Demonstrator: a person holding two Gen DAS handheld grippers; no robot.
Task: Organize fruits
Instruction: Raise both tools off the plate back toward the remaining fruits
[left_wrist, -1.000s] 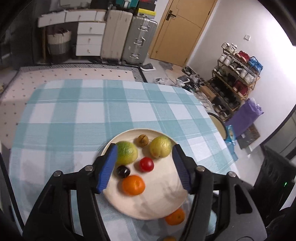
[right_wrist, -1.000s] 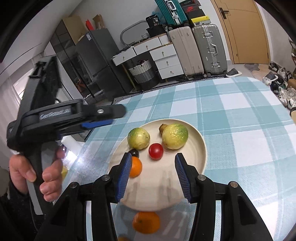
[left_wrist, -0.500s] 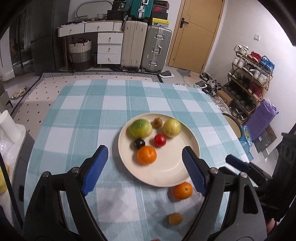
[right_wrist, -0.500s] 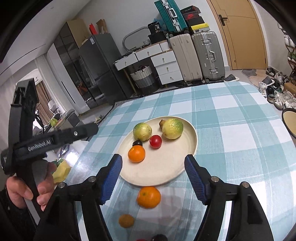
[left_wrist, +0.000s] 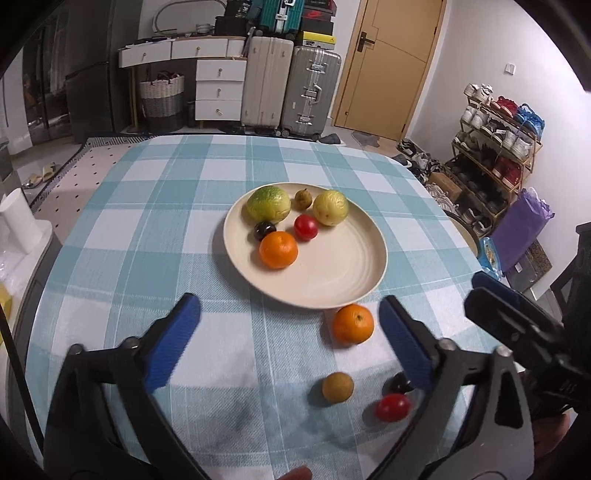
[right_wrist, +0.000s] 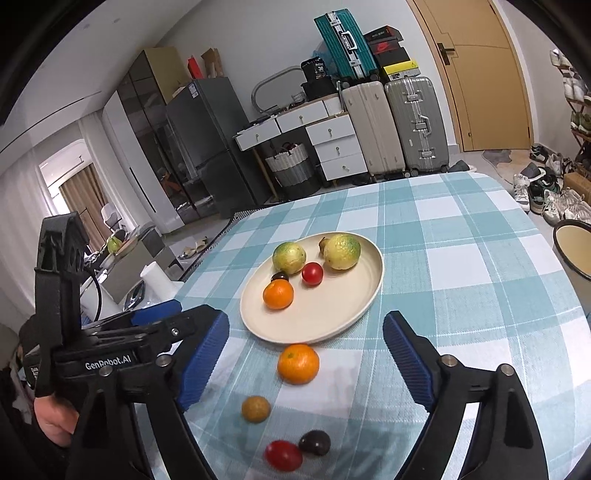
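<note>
A cream plate (left_wrist: 332, 273) (right_wrist: 332, 314) on the checked tablecloth holds two yellow-green fruits (left_wrist: 268, 204), a small brown fruit, a dark plum, a red tomato (left_wrist: 305, 227) and an orange (left_wrist: 278, 249). On the cloth nearer me lie a second orange (left_wrist: 352, 324) (right_wrist: 298, 363), a small brown fruit (left_wrist: 337, 386) (right_wrist: 255, 408), a dark plum (right_wrist: 314, 442) and a red tomato (left_wrist: 393, 407) (right_wrist: 283, 455). My left gripper (left_wrist: 288, 336) is open and empty, above the cloth in front of the plate. My right gripper (right_wrist: 304, 358) is open and empty, its fingers either side of the loose orange.
The table's right edge (left_wrist: 461, 236) drops to a round stool (right_wrist: 572, 251) and shoe rack (left_wrist: 495, 147). Suitcases (left_wrist: 288, 85), drawers and a door stand beyond the far edge. The left gripper's body (right_wrist: 74, 332) shows at the left of the right wrist view.
Both grippers have pulled back from over the plate toward the near edge and opened wider. The loose fruits on the cloth have come into view.
</note>
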